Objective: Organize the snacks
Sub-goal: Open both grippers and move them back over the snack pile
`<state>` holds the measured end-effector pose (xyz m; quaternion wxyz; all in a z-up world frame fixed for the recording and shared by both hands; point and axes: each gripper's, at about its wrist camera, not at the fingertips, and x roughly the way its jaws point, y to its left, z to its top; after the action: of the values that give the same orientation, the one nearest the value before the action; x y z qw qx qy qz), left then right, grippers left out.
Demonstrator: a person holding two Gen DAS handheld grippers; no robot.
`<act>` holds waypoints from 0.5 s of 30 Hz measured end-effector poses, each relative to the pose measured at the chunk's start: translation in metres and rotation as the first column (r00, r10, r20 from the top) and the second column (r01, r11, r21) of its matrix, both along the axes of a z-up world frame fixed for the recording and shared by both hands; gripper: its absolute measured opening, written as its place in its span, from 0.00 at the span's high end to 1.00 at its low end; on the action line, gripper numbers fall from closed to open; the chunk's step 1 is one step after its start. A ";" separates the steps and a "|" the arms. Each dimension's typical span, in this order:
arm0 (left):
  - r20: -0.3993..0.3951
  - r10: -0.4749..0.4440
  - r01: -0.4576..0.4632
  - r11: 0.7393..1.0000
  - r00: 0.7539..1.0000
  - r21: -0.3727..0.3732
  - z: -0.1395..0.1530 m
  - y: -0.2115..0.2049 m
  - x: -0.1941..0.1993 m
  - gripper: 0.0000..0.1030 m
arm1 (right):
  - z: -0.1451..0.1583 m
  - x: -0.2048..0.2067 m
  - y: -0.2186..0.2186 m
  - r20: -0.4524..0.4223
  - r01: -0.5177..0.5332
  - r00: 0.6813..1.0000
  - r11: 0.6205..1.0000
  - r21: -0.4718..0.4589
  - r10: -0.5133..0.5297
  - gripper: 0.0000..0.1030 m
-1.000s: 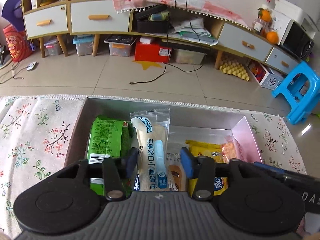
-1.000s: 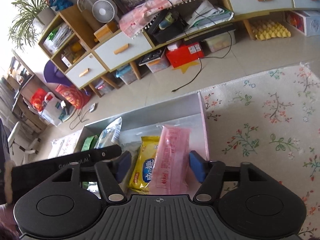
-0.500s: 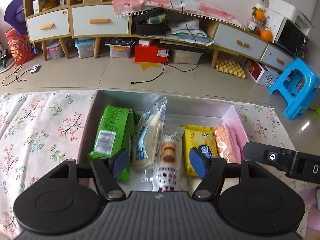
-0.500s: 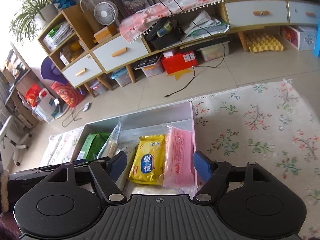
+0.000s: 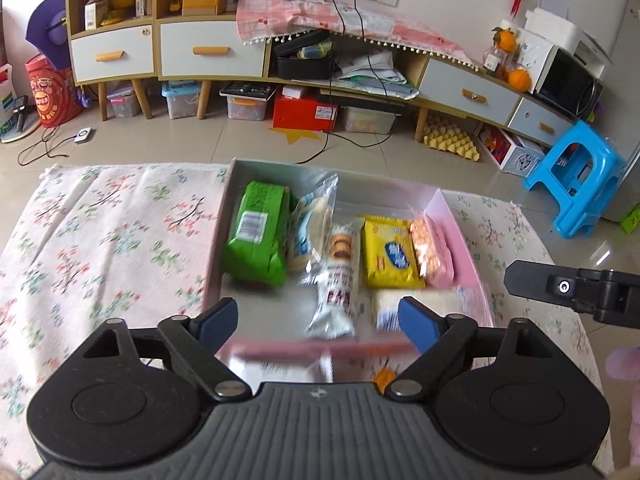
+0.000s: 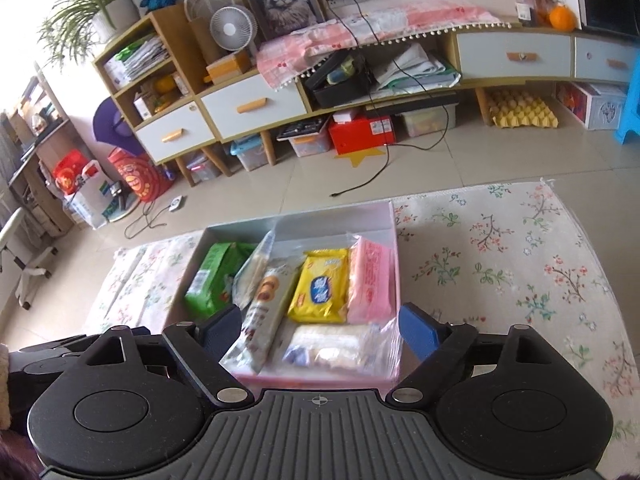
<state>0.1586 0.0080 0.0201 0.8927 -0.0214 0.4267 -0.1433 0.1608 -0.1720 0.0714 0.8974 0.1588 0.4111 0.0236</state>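
A floral-clothed desk (image 5: 120,240) carries the pink box (image 5: 460,236) of snacks. Left hand-held gripper (image 5: 316,320) and right hand-held gripper (image 6: 320,330), both wide and empty, hover near; packets' long axes run toward 12 o'clock.

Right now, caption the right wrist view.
Open right gripper above pink cardboard box holding yellow biscuit packet.

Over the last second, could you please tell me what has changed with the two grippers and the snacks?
The left gripper let go of the white bread pack, now leaning on the green pack, and pulled back open. The right gripper released the pink pack beside the box wall and withdrew. The yellow pack stayed put.
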 end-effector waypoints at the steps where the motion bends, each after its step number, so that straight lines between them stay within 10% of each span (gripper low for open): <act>1: 0.001 -0.002 0.002 1.000 1.000 0.009 0.001 0.002 -0.004 0.14 | 0.001 -0.004 0.003 -0.003 -0.005 1.000 1.000 -0.005 0.005 0.14; 15: -0.014 0.040 -0.039 0.997 0.999 0.065 -0.001 0.035 -0.050 0.01 | 0.002 -0.051 0.034 -0.025 -0.043 0.999 0.997 -0.069 0.042 0.10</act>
<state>0.1086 0.0431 0.0192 0.8924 -0.0021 0.4374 -0.1114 0.1094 -0.1382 0.0730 0.8968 0.1191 0.4253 0.0266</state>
